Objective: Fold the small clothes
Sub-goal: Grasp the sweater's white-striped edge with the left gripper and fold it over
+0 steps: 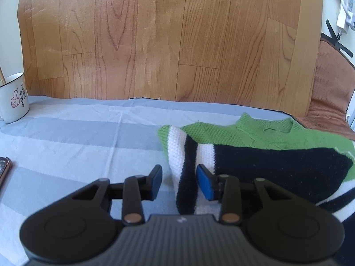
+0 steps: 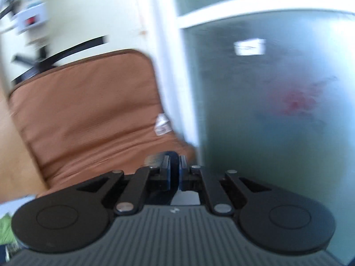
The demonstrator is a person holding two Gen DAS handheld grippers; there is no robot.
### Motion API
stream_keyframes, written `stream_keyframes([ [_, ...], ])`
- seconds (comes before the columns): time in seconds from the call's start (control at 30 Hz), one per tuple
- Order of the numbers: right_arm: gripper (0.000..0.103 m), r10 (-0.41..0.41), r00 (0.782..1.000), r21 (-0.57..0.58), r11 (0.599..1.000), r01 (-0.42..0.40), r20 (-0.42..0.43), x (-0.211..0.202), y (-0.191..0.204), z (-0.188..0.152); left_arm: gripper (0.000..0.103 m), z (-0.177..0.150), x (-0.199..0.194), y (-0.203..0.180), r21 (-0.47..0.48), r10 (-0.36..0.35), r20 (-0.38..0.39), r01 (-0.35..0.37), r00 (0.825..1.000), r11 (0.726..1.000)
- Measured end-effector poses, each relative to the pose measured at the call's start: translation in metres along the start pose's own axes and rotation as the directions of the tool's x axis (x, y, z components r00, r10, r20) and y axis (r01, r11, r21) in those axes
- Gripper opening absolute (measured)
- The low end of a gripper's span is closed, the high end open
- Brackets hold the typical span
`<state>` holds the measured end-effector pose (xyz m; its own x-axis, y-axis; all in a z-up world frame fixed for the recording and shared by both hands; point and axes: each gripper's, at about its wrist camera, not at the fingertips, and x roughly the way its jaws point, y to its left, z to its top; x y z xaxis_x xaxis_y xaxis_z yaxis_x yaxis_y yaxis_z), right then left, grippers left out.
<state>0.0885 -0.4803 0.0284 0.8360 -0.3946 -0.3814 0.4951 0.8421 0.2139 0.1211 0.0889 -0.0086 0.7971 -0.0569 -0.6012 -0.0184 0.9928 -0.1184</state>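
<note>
A small knitted sweater (image 1: 255, 155) in green, white and black lies on the blue-and-white striped cloth (image 1: 77, 146) at the right. One striped sleeve (image 1: 185, 166) is folded over and runs down between my left gripper's fingers. My left gripper (image 1: 179, 180) is open around that sleeve, its blue pads apart and not pressing it. My right gripper (image 2: 174, 170) is raised and points at a brown cushion (image 2: 88, 110); its jaws are nearly closed with nothing between them. That view is blurred. A bit of green shows at its lower left edge (image 2: 4, 226).
A white enamel mug (image 1: 14, 97) stands at the far left of the cloth. A phone (image 1: 3, 170) lies at the left edge. A wooden panel (image 1: 155, 40) rises behind the cloth. A frosted glass door (image 2: 277, 110) and a power strip (image 2: 31, 15) are in the right wrist view.
</note>
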Motion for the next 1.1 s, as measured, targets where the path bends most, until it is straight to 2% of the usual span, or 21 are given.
stream_keyframes([
  [0.07, 0.017, -0.018, 0.999, -0.014, 1.0, 0.017, -0.05, 0.004, -0.003, -0.009, 0.037, 0.0, 0.001, 0.0, -0.001, 0.0, -0.004, 0.0, 1.0, 1.0],
  [0.13, 0.047, -0.005, 0.998, 0.022, 1.0, 0.007, -0.061, -0.004, -0.008, -0.017, 0.037, 0.001, 0.001, 0.001, -0.004, 0.0, -0.006, 0.0, 1.0, 1.0],
  [0.17, 0.05, 0.015, 0.998, 0.052, 0.999, -0.012, -0.054, -0.011, -0.013, -0.022, 0.037, 0.001, 0.001, 0.001, -0.005, -0.001, -0.007, 0.001, 1.0, 1.0],
  [0.23, 0.05, 0.069, 0.996, 0.085, 0.994, -0.064, -0.057, -0.023, -0.017, -0.036, 0.036, 0.001, 0.001, 0.0, -0.004, -0.002, -0.006, 0.002, 1.0, 1.0],
  [0.33, 0.05, 0.161, 0.983, 0.112, 0.982, -0.151, -0.09, -0.047, -0.015, -0.048, 0.016, 0.001, -0.001, -0.003, 0.018, -0.021, 0.003, 0.021, 1.0, 1.0],
  [0.37, 0.05, 0.207, 0.973, 0.125, 0.973, -0.194, -0.103, -0.057, -0.013, -0.054, 0.012, 0.0, -0.002, -0.006, 0.035, -0.019, 0.012, 0.018, 1.0, 0.999],
  [0.47, 0.051, 0.317, 0.937, 0.148, 0.944, -0.296, -0.145, -0.075, -0.001, -0.066, 0.01, -0.002, -0.007, -0.014, 0.079, 0.001, 0.033, -0.004, 0.999, 0.997],
  [0.63, 0.051, 0.463, 0.852, 0.12, 0.886, -0.448, -0.244, -0.072, 0.059, -0.073, 0.01, -0.001, -0.011, -0.013, 0.074, 0.008, 0.041, -0.011, 0.999, 0.997],
  [0.73, 0.053, 0.498, 0.814, 0.092, 0.864, -0.495, -0.3, -0.057, 0.106, -0.082, 0.01, -0.001, -0.012, -0.011, 0.069, 0.008, 0.044, -0.011, 0.999, 0.998],
  [0.77, 0.054, 0.495, 0.805, 0.08, 0.864, -0.498, -0.327, -0.049, 0.123, -0.086, 0.01, -0.001, -0.012, -0.011, 0.07, 0.009, 0.046, -0.012, 0.999, 0.998],
  [0.83, 0.054, 0.486, 0.772, 0.068, 0.86, -0.506, -0.41, -0.03, 0.152, -0.098, 0.01, -0.001, -0.012, -0.011, 0.071, 0.01, 0.05, -0.014, 0.999, 0.997],
  [0.87, 0.054, 0.48, 0.762, 0.05, 0.858, -0.511, -0.435, -0.023, 0.163, -0.103, 0.01, -0.001, -0.013, -0.012, 0.073, 0.012, 0.054, -0.015, 0.998, 0.997],
  [0.9, 0.032, 0.464, 0.784, -0.014, 0.857, -0.514, -0.412, -0.026, 0.175, -0.104, 0.01, -0.001, -0.013, -0.012, 0.074, 0.012, 0.058, -0.017, 0.998, 0.997],
  [0.93, 0.008, 0.459, 0.775, -0.058, 0.844, -0.532, -0.434, -0.026, 0.187, -0.104, 0.01, -0.001, -0.015, -0.012, 0.074, 0.014, 0.064, -0.018, 0.998, 0.997],
  [0.97, 0.007, 0.468, 0.781, -0.07, 0.839, -0.54, -0.414, -0.028, 0.193, -0.1, 0.01, -0.002, -0.016, -0.011, 0.073, 0.016, 0.074, -0.021, 0.997, 0.997],
  [1.1, 0.007, 0.533, 0.813, -0.107, 0.817, -0.567, -0.236, -0.046, 0.193, -0.081, 0.01, 0.0, -0.017, -0.01, 0.067, 0.01, 0.081, -0.015, 0.997, 0.998],
])
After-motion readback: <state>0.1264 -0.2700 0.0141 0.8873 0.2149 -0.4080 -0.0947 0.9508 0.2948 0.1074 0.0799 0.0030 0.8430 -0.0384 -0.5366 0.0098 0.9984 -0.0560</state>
